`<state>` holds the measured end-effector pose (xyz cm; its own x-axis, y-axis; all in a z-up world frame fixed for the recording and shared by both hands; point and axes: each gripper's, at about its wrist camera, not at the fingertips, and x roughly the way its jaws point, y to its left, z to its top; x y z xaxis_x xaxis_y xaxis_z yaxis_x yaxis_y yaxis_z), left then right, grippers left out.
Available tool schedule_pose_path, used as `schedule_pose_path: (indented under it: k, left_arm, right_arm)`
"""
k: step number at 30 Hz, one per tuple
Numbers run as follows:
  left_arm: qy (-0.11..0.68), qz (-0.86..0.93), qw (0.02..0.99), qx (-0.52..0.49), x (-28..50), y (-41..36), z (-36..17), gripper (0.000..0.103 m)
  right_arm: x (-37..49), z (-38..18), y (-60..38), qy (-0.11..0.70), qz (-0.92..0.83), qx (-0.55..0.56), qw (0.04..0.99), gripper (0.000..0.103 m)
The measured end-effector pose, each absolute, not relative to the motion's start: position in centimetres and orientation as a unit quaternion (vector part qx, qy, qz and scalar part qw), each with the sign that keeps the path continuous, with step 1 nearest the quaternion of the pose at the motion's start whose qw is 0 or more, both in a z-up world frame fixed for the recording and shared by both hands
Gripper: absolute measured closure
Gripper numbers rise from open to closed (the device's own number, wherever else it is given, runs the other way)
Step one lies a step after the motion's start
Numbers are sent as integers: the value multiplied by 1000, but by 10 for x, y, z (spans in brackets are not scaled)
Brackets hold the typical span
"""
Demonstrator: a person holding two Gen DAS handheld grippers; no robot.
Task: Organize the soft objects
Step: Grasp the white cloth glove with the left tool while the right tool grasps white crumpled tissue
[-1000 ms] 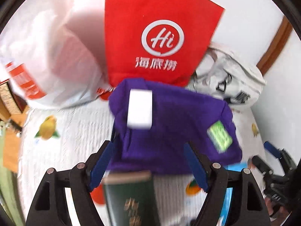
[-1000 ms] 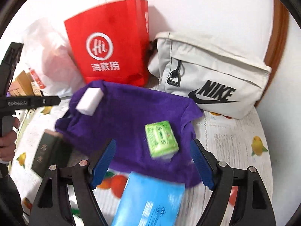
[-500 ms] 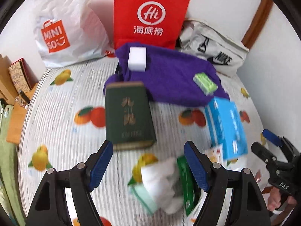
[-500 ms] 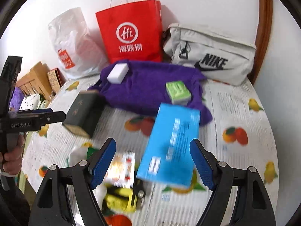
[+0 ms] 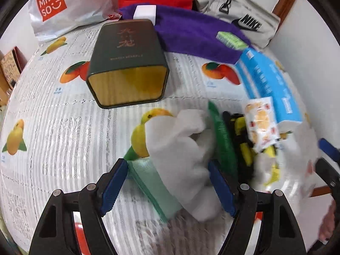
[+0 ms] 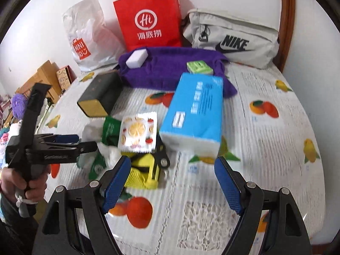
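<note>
Bags, red bag and grey Nike bag, hide their contents; left gripper fingers spread around white cloth, right gripper fingers spread, empty.

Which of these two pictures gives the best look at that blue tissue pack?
The right wrist view: the blue tissue pack sits whole near the middle, its top and end face showing. The left wrist view has it squeezed at the right edge, blurred and partly hidden behind a snack packet.

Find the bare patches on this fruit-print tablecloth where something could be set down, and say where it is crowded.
Bare cloth lies right of the light blue tissue pack, toward the table's right edge, and left of the dark green tin box. Crowded: the middle, where the white crumpled cloth, the fruit-print sachet and the yellow-black item bunch together.
</note>
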<state>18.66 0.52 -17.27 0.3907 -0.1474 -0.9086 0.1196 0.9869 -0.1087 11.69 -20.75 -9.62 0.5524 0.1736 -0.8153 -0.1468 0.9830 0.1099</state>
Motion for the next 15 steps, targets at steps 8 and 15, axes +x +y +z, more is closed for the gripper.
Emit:
schedule_pose_path:
  k: [8, 15]
  left_arm:
    - [516, -79, 852, 26, 180, 13, -174, 83]
    - [511, -43, 858, 11, 168, 53, -173, 86]
  right_arm:
    - [116, -107, -200, 466, 91, 25, 880, 23]
    - [129, -113, -168, 467, 124, 23, 875, 23]
